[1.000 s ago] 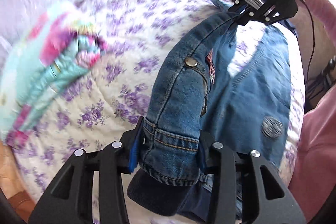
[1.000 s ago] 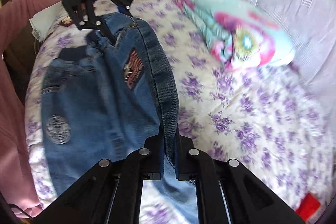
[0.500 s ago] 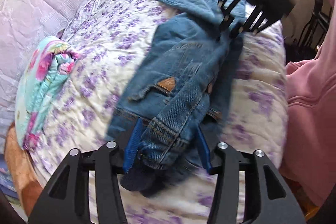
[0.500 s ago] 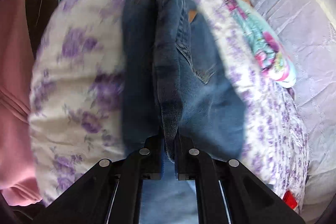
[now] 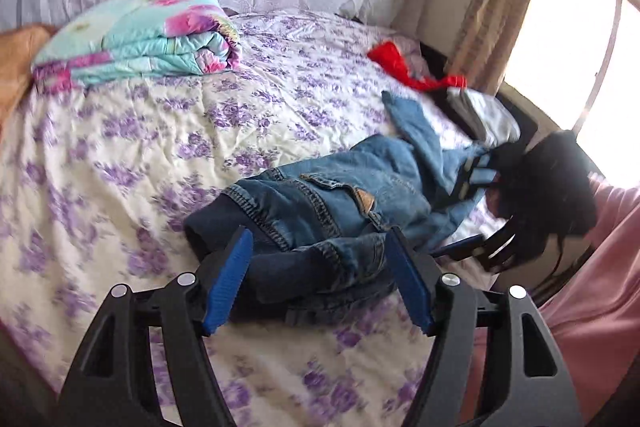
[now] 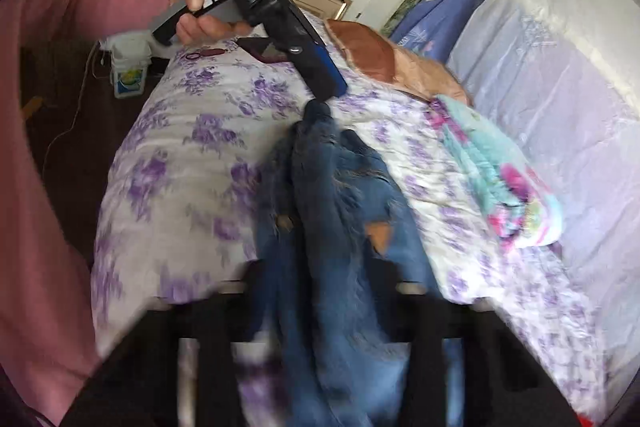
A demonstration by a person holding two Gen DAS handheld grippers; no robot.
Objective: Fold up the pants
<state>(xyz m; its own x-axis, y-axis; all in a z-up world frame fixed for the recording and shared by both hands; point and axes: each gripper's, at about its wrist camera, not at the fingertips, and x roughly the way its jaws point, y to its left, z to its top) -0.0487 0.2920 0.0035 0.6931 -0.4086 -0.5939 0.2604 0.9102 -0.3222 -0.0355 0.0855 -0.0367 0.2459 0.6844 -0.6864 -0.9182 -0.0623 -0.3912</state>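
Jeans [image 5: 340, 203] now down on the bedspread [image 5: 140, 147], folded lengthwise; a second ago hung in the air between both grippers. Left gripper [image 5: 318, 285] opening, pads [image 5: 226, 281] clear of the denim on both sides, waistband end lying loose between them. Right gripper [image 5: 472, 211] at the leg end, also opening; too blurred in its own view to say whether cloth is still pinched. Means first fold laid, release in progress; probably a crosswise fold left. One leg cuff [image 5: 404, 111] sticks out crooked toward the red garment [image 5: 400, 67], needs squaring. Folded quilt [image 5: 140, 39] well apart. Grey clothes pile [image 5: 480, 115] near the cuff, bed edge close on that side. Pink sleeve [image 6: 100, 3] beside the bed, not in the way.
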